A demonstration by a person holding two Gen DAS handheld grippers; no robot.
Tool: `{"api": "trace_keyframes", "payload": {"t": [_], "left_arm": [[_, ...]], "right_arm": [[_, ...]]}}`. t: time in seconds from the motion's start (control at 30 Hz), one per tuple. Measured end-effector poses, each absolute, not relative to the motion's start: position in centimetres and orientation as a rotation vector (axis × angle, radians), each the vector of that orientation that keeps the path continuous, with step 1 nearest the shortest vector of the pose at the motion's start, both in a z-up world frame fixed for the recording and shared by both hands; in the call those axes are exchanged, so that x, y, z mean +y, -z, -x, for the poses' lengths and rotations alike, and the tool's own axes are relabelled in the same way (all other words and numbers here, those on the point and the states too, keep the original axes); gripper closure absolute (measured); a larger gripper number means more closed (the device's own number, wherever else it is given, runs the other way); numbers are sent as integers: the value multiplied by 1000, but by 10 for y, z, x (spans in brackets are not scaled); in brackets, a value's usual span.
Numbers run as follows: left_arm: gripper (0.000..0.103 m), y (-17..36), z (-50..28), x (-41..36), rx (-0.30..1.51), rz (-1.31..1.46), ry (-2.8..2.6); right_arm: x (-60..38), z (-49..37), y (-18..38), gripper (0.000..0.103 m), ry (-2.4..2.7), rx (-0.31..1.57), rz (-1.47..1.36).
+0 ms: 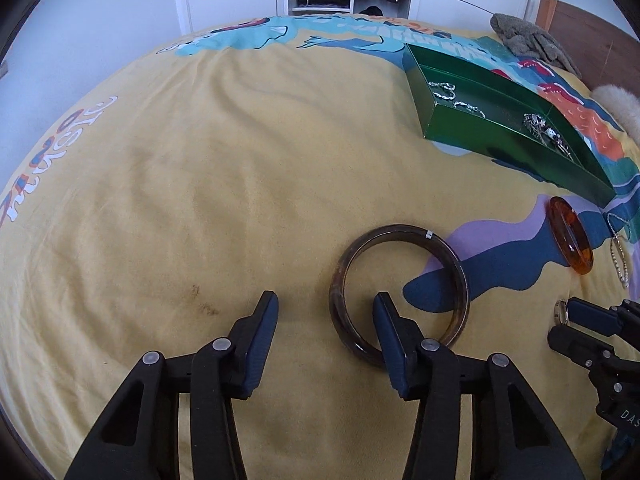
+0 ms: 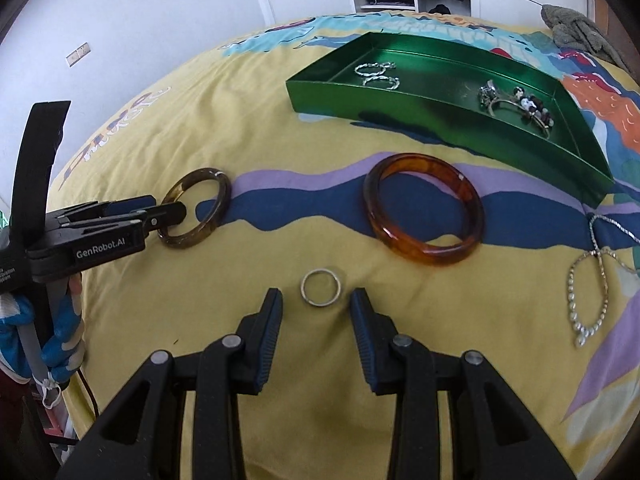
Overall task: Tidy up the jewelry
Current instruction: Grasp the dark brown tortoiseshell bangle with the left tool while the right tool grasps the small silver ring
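Bed (image 2: 168, 128), yellow printed cover, white wardrobe behind.

Item 1: dark brown bangle (image 1: 398, 290), flat on the cover. Left tongs (image 1: 325, 304) parted, not gripping; 1 finger (image 1: 386, 320) stands inside the hoop, the other outside its rim. In the right wrist view the same bangle (image 2: 198, 210) shows with the left tongs (image 2: 176, 212) reaching into it.

Item 2: small silver ring (image 2: 321, 288), flat on the cover just ahead of the right tongs (image 2: 316, 308), which stand apart and hold nothing.

Item 3: amber bangle (image 2: 424, 208), lying between the ring and the tray.

Item 4: pearl necklace (image 2: 588, 280), loose on the cover, right of the amber bangle.

Item 5: green tray (image 2: 400, 100), farther back, holding 2 silver hoops (image 2: 376, 74) at 1 end and a tangle of beaded pieces (image 2: 516, 106) at the other.

Gloved hand (image 2: 60, 344), blue and white, on the left handle.
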State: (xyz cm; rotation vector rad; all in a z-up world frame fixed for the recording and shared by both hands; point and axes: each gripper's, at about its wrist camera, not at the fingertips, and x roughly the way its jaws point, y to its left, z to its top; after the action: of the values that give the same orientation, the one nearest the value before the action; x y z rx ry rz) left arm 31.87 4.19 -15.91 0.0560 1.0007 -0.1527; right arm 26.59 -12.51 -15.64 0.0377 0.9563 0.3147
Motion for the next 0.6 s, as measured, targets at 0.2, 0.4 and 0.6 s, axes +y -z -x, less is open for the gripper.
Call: {"api": "trace_keyframes", "payload": {"t": [0.2,0.4,0.6], "left_arm": [[72,162,-320,35,988,-65,168],[88,161,-318,29,975,-70,166],[93,157,-314,32,976,-65,158]], "right_arm": [[-123,-274,162,72,-322,957,-37],[-129,-270,162,84,-317,947,-69],[-129,-257,154,84,-318,920,-61]]}}
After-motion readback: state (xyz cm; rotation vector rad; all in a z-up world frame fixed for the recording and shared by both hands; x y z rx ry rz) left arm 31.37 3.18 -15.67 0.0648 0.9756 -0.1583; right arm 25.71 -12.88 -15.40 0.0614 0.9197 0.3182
